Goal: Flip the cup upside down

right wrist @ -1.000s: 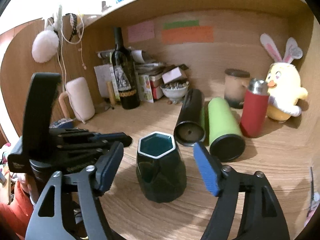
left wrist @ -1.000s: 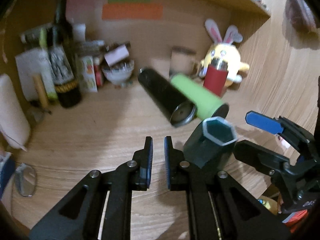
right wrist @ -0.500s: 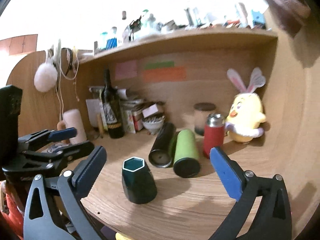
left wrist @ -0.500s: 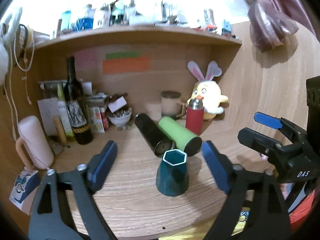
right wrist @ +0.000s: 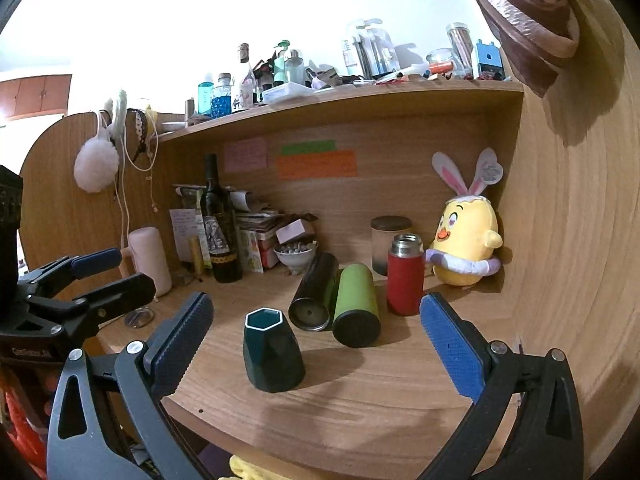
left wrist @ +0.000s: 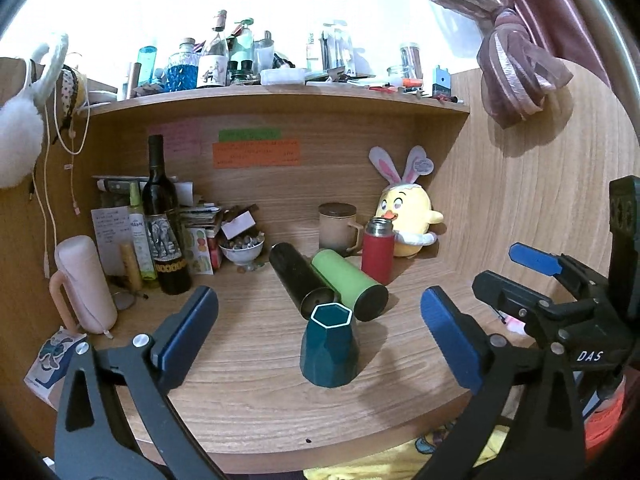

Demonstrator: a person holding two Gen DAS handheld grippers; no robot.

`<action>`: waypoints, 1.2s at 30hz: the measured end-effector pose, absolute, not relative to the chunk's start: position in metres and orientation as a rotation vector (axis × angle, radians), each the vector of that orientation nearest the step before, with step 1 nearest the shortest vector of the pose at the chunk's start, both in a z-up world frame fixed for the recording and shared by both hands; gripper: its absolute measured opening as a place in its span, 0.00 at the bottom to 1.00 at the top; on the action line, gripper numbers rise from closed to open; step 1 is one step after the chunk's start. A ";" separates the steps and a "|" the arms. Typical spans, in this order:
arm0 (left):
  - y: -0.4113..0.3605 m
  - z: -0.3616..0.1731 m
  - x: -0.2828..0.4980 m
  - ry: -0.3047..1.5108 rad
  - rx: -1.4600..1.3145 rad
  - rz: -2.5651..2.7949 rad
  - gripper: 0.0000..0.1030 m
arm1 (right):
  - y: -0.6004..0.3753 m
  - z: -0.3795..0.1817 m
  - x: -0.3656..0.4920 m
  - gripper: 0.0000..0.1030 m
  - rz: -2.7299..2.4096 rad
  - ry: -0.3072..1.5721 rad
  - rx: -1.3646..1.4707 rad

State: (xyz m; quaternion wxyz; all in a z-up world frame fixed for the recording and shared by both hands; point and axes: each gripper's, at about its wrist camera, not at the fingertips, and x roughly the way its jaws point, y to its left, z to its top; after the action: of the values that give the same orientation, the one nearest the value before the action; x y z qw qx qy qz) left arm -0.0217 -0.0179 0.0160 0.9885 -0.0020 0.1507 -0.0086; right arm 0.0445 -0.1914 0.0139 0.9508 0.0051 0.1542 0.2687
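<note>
Left wrist view showed the dark green cup (left wrist: 329, 350) upright at frame centre on the desk (left wrist: 256, 380); left gripper (left wrist: 316, 336) and right gripper (right wrist: 316, 336) both stood apart, holding nothing.

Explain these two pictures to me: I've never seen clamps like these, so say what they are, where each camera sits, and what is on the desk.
These are two hand-held grippers, each with a fisheye camera looking along its two blue-padded fingers. One picture is from the left gripper, the other from the right gripper. Both are open and hold nothing. On the wooden desk stands a dark green hexagonal cup, mouth up, not yet flipped. Behind it lie a black flask and a green flask; a red thermos stands farther back.
</note>
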 end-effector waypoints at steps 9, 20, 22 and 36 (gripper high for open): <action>-0.020 0.015 -0.025 0.304 -0.006 -0.016 1.00 | -0.191 0.017 0.040 1.00 0.538 0.303 -0.001; -0.020 0.015 -0.024 0.304 -0.012 -0.019 1.00 | -0.191 0.019 0.040 1.00 0.537 0.298 -0.001; -0.022 0.015 -0.025 0.299 -0.008 -0.017 1.00 | -0.191 0.019 0.040 1.00 0.538 0.298 0.000; -0.024 0.016 -0.027 0.290 0.003 -0.015 1.00 | -0.194 0.025 0.040 1.00 0.533 0.289 0.004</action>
State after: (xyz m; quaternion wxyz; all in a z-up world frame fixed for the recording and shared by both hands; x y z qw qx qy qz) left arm -0.0274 -0.0240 0.0161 0.9895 0.0015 0.1443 -0.0073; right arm 0.0395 -0.1944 0.0255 0.9544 0.0018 0.1422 0.2624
